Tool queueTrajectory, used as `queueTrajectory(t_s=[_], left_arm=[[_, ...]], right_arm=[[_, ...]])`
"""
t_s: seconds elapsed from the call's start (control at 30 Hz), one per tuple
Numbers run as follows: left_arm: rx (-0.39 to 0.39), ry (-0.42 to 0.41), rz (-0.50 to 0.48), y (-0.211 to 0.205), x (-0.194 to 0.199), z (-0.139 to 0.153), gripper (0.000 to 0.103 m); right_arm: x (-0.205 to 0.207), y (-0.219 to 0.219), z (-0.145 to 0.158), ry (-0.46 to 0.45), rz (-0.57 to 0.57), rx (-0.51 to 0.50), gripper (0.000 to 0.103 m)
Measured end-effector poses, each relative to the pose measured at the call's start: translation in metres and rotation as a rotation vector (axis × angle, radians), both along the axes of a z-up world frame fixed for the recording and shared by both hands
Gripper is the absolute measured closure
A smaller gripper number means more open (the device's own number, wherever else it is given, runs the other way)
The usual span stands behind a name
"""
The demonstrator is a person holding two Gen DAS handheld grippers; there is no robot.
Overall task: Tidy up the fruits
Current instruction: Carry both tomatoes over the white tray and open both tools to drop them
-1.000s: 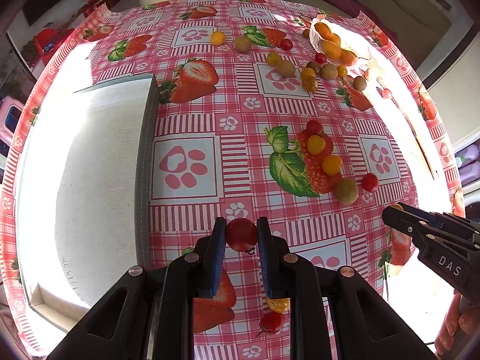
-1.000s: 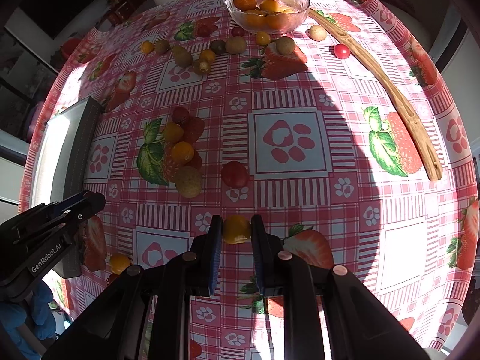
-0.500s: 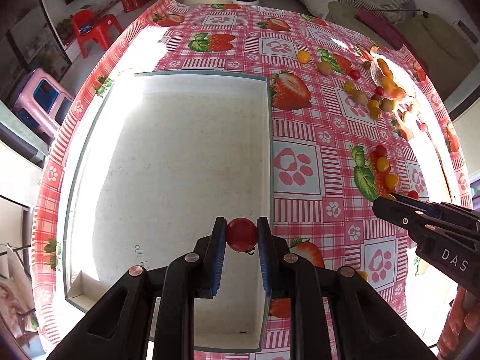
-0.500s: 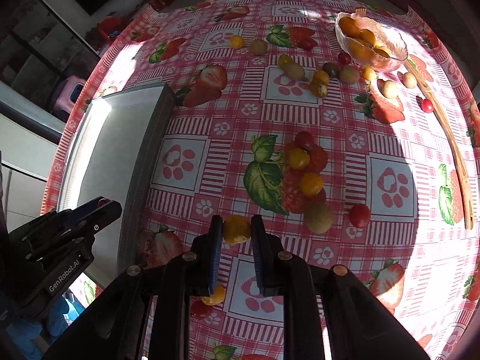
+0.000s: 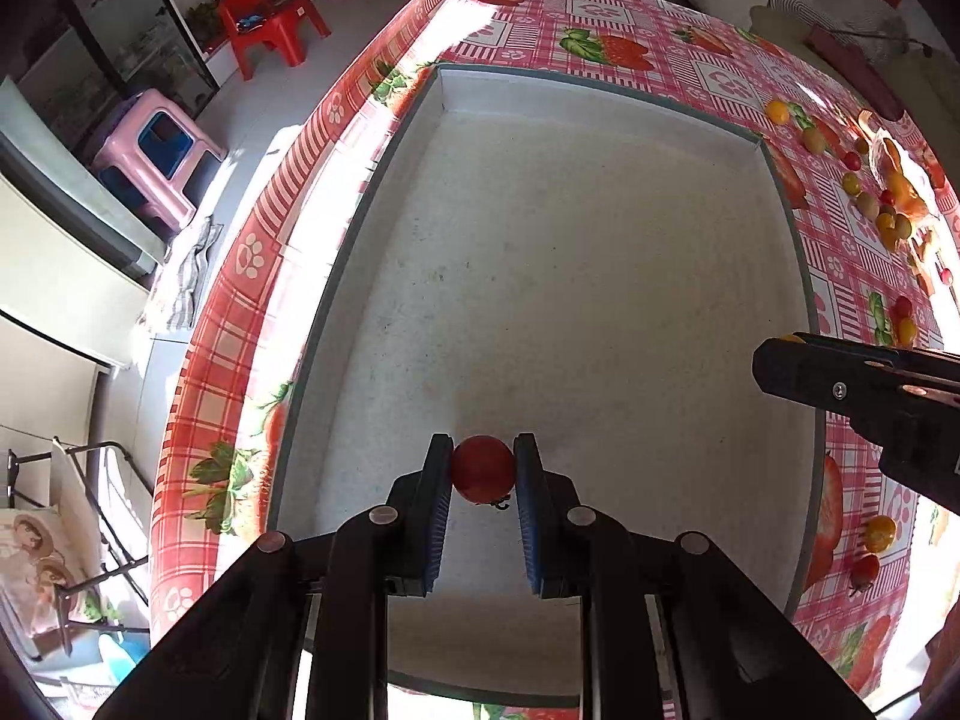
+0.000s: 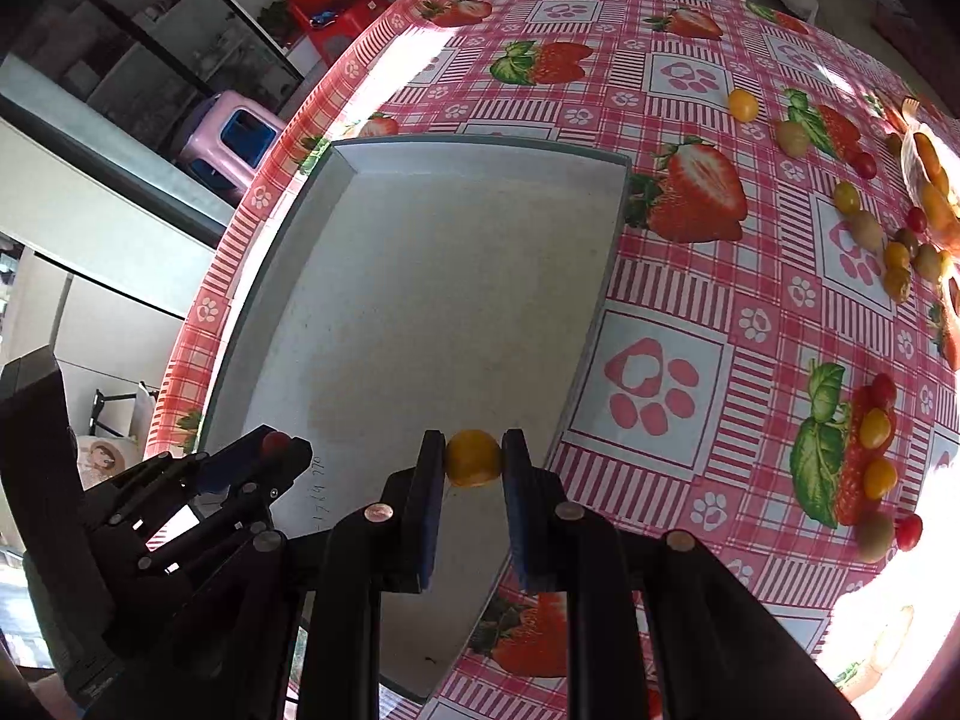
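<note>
My left gripper [image 5: 483, 471] is shut on a red cherry tomato [image 5: 483, 468] and holds it above the near part of a shallow white tray [image 5: 576, 120]. My right gripper [image 6: 474, 459] is shut on a yellow cherry tomato [image 6: 473, 457] over the tray's [image 6: 480, 147] right edge. The left gripper [image 6: 279, 450] also shows at the lower left of the right wrist view, the red tomato [image 6: 275, 441] between its tips. The right gripper [image 5: 774, 363] enters the left wrist view from the right.
Several red, yellow and green small fruits [image 6: 873, 444] lie on the strawberry-print tablecloth [image 6: 690, 90] to the right of the tray. A glass bowl of orange fruits [image 6: 930, 180] stands at the far right. A red chair [image 5: 264, 24] and a pink stool [image 5: 162, 150] stand beyond the table's left edge.
Both grippers have moved left, from over the tablecloth to over the white tray, each still holding its tomato.
</note>
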State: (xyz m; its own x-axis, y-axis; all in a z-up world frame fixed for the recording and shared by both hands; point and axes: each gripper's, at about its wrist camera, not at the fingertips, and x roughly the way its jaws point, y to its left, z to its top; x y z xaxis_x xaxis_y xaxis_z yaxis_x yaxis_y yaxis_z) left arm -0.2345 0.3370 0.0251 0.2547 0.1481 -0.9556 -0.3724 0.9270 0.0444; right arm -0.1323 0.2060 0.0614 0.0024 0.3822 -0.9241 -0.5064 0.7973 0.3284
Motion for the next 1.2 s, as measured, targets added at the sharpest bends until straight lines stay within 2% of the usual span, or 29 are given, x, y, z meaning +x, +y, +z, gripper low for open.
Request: queueTrajectory(t_s=[0.33,0.37,0.4,0.43,0.47,0.5,0.53,0.57,0.67,0.73,0.9,1.2], left_arm=[[0.040,0.003,-0.038,-0.002,-0.003,-0.006,0.080],[0.042,0.004,-0.038,-0.002,-0.003,-0.006,0.077],[0.053,0.005,-0.036,-0.002,-0.004,-0.006,0.070],[0.061,0.006,-0.033,-0.001,-0.004,-0.006,0.038],[0.071,-0.001,-0.028,-0.001,-0.006,-0.004,0.018],[0.086,-0.019,-0.024,0.000,-0.007,-0.001,0.018],[0.092,-0.024,-0.029,-0.001,-0.008,0.000,0.018],[0.092,-0.016,-0.038,-0.001,-0.008,-0.001,0.018],[0.105,0.019,-0.042,-0.003,-0.006,-0.004,0.018],[0.101,0.019,-0.047,-0.007,-0.005,-0.002,0.018],[0.098,0.007,-0.082,-0.024,0.001,0.008,0.018],[0.078,-0.032,-0.181,-0.074,0.024,0.027,0.018]], right_arm=[[-0.004,0.023,-0.032,0.028,0.051,-0.087,0.081],[-0.003,0.027,-0.034,0.026,0.056,-0.095,0.081],[-0.003,0.027,-0.035,0.026,0.057,-0.094,0.081],[-0.001,0.029,-0.036,0.028,0.057,-0.093,0.079],[0.000,0.028,-0.037,0.034,0.057,-0.087,0.074],[0.001,0.028,-0.036,0.039,0.057,-0.080,0.069],[0.003,0.027,-0.034,0.038,0.054,-0.072,0.056],[0.005,0.026,-0.031,0.036,0.052,-0.056,0.049],[0.007,0.021,-0.015,0.001,0.035,-0.025,0.034],[0.010,0.013,-0.004,-0.017,0.009,-0.005,0.029],[0.017,-0.021,0.015,-0.060,-0.050,-0.008,0.026],[0.032,-0.116,0.011,-0.088,-0.208,-0.114,0.026]])
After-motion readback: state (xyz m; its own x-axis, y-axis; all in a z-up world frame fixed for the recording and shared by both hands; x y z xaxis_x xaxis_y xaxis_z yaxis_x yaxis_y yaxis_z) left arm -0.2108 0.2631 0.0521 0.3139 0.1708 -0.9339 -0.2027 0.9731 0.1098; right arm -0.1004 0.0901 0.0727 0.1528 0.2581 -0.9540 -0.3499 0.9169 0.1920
